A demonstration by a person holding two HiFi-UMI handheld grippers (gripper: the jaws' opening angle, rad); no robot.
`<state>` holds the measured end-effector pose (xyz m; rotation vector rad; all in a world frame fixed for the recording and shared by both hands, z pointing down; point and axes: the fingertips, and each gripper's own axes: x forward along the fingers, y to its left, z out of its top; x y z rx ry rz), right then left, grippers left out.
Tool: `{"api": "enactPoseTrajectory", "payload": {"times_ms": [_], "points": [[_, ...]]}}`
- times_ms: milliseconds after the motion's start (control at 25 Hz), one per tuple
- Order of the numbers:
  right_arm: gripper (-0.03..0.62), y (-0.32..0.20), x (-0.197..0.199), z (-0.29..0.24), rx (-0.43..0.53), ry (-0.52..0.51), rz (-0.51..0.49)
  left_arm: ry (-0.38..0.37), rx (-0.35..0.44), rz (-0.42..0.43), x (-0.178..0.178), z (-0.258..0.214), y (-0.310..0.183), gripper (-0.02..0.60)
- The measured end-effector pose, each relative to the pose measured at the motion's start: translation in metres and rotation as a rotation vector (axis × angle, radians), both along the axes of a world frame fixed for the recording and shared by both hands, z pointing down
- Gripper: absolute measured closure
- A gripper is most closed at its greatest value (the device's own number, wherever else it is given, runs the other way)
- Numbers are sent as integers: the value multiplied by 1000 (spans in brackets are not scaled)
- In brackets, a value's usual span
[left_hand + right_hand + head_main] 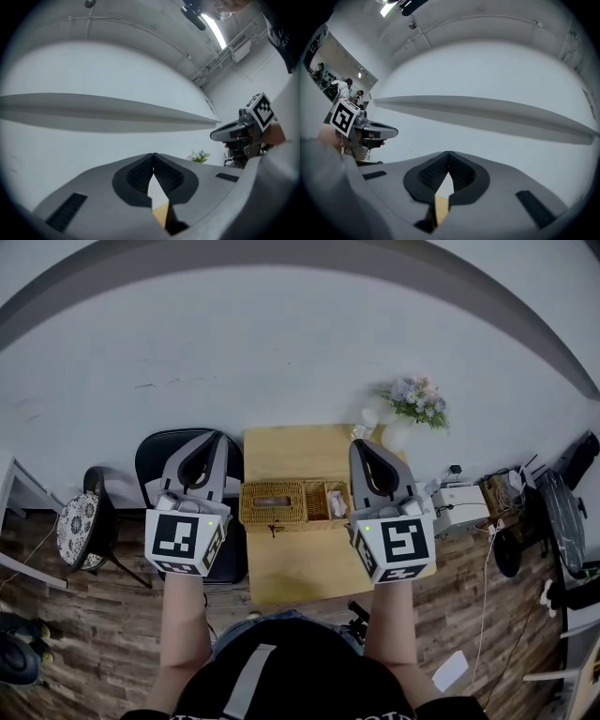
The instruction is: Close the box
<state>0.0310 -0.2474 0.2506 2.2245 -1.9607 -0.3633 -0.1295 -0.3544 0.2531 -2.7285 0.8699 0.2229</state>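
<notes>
A long wicker box (273, 503) lies across the middle of a small wooden table (291, 563). Its left part is covered by a woven top with a slot; its right compartment (328, 501) stands uncovered, with pale items inside. My left gripper (208, 442) is held up above the table's left edge, shut and empty. On the other side my right gripper (364, 446) hovers over the box's right end, jaws also shut on nothing. Both gripper views face the white wall: the left gripper (153, 154) and right gripper (448, 153) show pads pressed together, and the box is hidden there.
A black chair (155, 451) stands left of the table, with a patterned stool (77, 526) beyond it. A vase of flowers (412, 399) sits at the table's far right corner. A white device (459, 502) and cables lie on the floor to the right.
</notes>
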Motion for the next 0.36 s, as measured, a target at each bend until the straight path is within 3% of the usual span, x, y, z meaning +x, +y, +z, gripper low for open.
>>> {"api": "enactPoseTrajectory", "payload": {"times_ms": [360], "points": [[580,-3,1,0,2,-4,12,-12,10,-4,0,2,-5,569]]}}
